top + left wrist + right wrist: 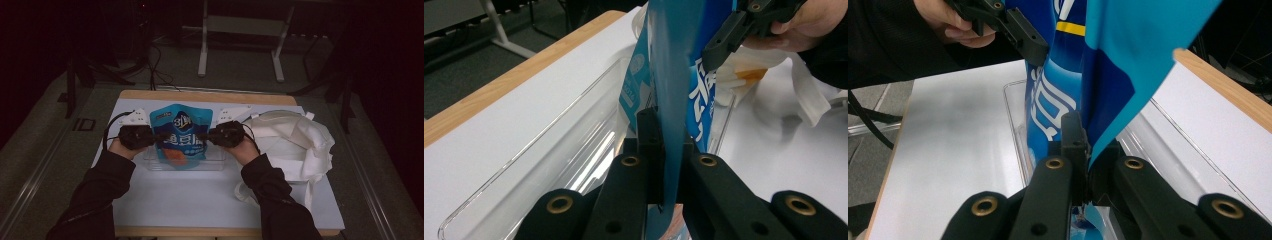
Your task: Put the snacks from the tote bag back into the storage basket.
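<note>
A blue snack pouch [179,136] is held upright between both hands, above a clear plastic tray [215,161] that lies on the white tabletop [200,195]. The left hand-held gripper [159,136] is closed on the left edge of the pouch, and the right hand-held gripper [210,135] is closed on its right edge. The pouch bottom seems to be inside the tray, but this is difficult to confirm. A white cloth bag [295,142] lies just beside the tray, at the right.
</note>
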The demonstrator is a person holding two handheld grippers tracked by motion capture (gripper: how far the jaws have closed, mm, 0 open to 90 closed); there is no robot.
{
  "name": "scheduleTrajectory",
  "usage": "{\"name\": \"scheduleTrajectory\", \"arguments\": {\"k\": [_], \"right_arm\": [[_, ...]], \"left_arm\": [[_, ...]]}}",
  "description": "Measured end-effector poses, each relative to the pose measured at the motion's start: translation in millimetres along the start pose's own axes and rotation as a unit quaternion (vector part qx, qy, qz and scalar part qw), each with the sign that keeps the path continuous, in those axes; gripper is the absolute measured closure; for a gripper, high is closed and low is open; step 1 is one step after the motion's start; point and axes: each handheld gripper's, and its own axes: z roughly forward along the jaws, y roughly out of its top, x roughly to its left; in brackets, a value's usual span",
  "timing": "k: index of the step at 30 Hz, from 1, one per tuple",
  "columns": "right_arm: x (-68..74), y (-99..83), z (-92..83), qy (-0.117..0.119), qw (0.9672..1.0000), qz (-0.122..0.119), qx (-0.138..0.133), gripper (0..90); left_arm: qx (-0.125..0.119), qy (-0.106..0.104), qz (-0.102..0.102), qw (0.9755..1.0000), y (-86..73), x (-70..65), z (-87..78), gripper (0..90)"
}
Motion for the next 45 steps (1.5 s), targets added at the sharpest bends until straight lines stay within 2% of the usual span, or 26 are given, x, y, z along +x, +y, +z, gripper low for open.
{"name": "scheduleTrajectory", "arguments": {"k": [6, 7, 8, 9, 10, 11, 12, 14, 16, 18, 19, 21, 22, 24, 26, 28, 29, 31, 33, 35, 39, 41, 45], "right_arm": [[0.1, 0.0, -0.6, -0.003, 1.0000, 0.001, 0.000, 86.3], [0.4, 0.2, -0.6, -0.005, 1.0000, 0.000, 0.000, 84.0], [0.8, 0.5, -1.0, -0.008, 1.0000, -0.001, 0.000, 82.4], [0.9, 0.6, -1.6, -0.011, 0.9999, -0.003, -0.002, 80.4], [0.9, 0.8, -2.7, -0.012, 0.9999, -0.001, -0.007, 76.3], [0.6, 1.2, -4.0, -0.014, 0.9998, 0.001, -0.013, 70.9], [0.5, 1.9, -5.8, -0.017, 0.9997, 0.005, -0.018, 65.0], [0.4, 3.1, -9.4, -0.024, 0.9993, 0.010, -0.026, 55.0], [0.3, 3.8, -12.3, -0.030, 0.9990, 0.010, -0.030, 48.1], [0.6, 3.6, -14.7, -0.037, 0.9987, 0.011, -0.034, 41.3], [-0.1, 3.2, -15.7, -0.040, 0.9985, 0.013, -0.036, 37.5], [-0.9, 1.8, -16.9, -0.041, 0.9982, 0.019, -0.041, 30.3], [-0.9, 1.5, -16.6, -0.040, 0.9981, 0.022, -0.041, 25.4], [0.3, 0.8, -16.1, -0.047, 0.9981, 0.020, -0.034, 17.1], [2.0, -0.2, -17.0, -0.041, 0.9985, 0.018, -0.033, 14.3], [3.5, -1.1, -18.7, -0.046, 0.9980, 0.019, -0.039, 13.9], [3.5, -1.1, -18.7, -0.046, 0.9980, 0.019, -0.039, 13.9], [5.5, -2.0, -21.7, -0.050, 0.9981, 0.010, -0.035, 14.1], [5.6, -3.1, -24.6, -0.063, 0.9973, 0.013, -0.037, 14.1], [5.1, -4.6, -27.8, -0.063, 0.9971, 0.014, -0.042, 14.0], [6.7, -7.5, -31.6, -0.071, 0.9970, 0.004, -0.032, 13.8], [7.6, -9.0, -34.0, -0.063, 0.9974, 0.003, -0.034, 13.8], [12.1, -11.5, -38.3, -0.079, 0.9966, -0.004, -0.024, 13.7]], "left_arm": [[-0.001, 0.007, -0.006, 1.0000, 0.7, -1.7, -0.2, 86.6], [-0.008, 0.009, -0.009, 0.9999, 0.7, -2.0, -0.8, 82.8], [-0.011, 0.015, -0.013, 0.9997, 1.1, -3.0, -1.4, 75.4], [-0.017, 0.025, -0.012, 0.9995, 1.1, -4.7, -2.3, 72.9], [-0.026, 0.036, -0.021, 0.9988, 1.1, -6.4, -3.0, 68.0], [-0.027, 0.039, -0.023, 0.9986, 1.0, -7.6, -3.4, 65.0], [-0.028, 0.040, -0.020, 0.9986, 0.5, -9.5, -3.3, 64.8], [-0.024, 0.047, -0.020, 0.9984, -0.7, -12.6, -2.6, 56.5], [-0.026, 0.048, -0.023, 0.9982, -1.4, -14.2, -3.9, 53.3], [-0.037, 0.045, -0.040, 0.9975, -2.2, -14.0, -6.3, 44.0], [-0.047, 0.036, -0.050, 0.9970, -2.7, -13.2, -7.4, 39.1], [-0.056, 0.040, -0.059, 0.9959, -3.0, -14.0, -9.2, 26.9], [-0.062, 0.031, -0.063, 0.9956, -3.3, -14.3, -10.4, 23.4], [-0.060, 0.037, -0.064, 0.9954, -4.7, -14.1, -11.8, 13.8], [-0.051, 0.043, -0.063, 0.9957, -5.9, -14.2, -12.5, 2.9], [-0.060, 0.042, -0.092, 0.9931, -8.8, -11.9, -14.9, 1.8], [-0.060, 0.042, -0.092, 0.9931, -8.8, -11.9, -14.9, 1.8], [-0.068, 0.060, -0.095, 0.9913, -11.8, -14.0, -18.6, 1.8], [-0.073, 0.065, -0.096, 0.9906, -13.6, -15.8, -21.1, 1.8], [-0.082, 0.067, -0.098, 0.9896, -14.9, -18.5, -23.7, 1.8], [-0.082, 0.089, -0.097, 0.9879, -17.8, -26.9, -26.1, 1.8], [-0.073, 0.099, -0.097, 0.9877, -20.3, -29.4, -27.6, 1.7], [-0.086, 0.096, -0.112, 0.9853, -28.4, -32.9, -34.1, 1.8]]}}
